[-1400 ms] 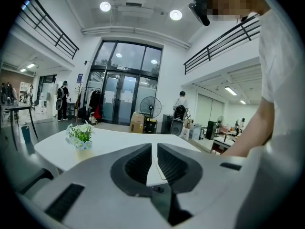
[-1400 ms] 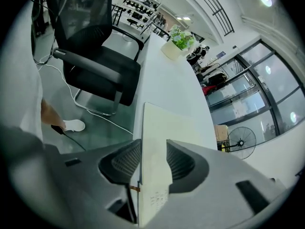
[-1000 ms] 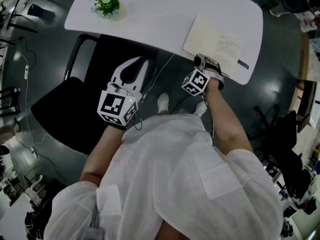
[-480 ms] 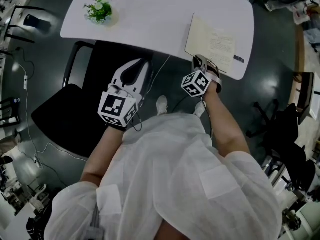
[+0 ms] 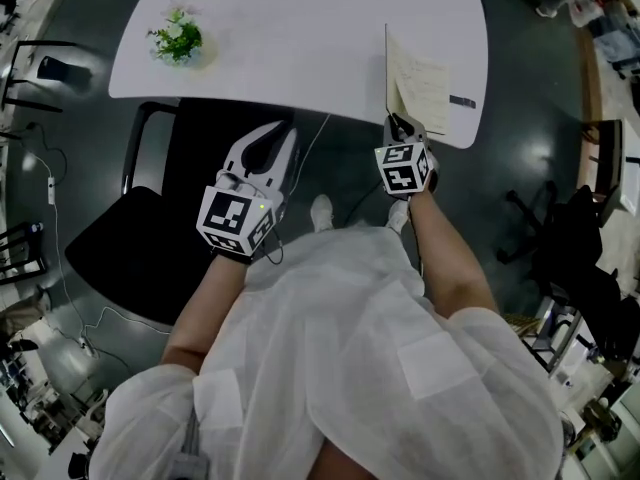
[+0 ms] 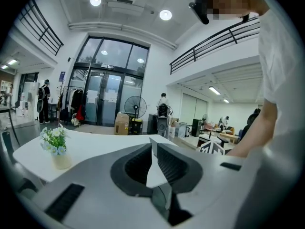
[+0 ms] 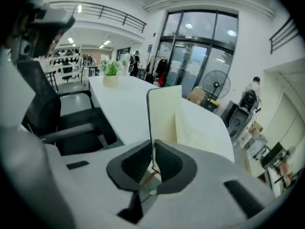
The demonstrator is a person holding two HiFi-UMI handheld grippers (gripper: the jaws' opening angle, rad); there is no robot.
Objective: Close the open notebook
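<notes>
1 notebook cover [image 7: 164, 113] stands in right hand-held gripper [image 7: 153, 146], jaws closing.

No text, label, brand or number can be read. Lines of handwriting are seen on the flat page of the notebook [image 5: 428, 83], at the right end of the table [image 5: 300, 38], but they are too small to be made out. A blue sign [image 6: 62, 75] is seen on the far wall, just left of the glass doors [image 6: 102, 99], and its print is likewise too small to be read.
</notes>
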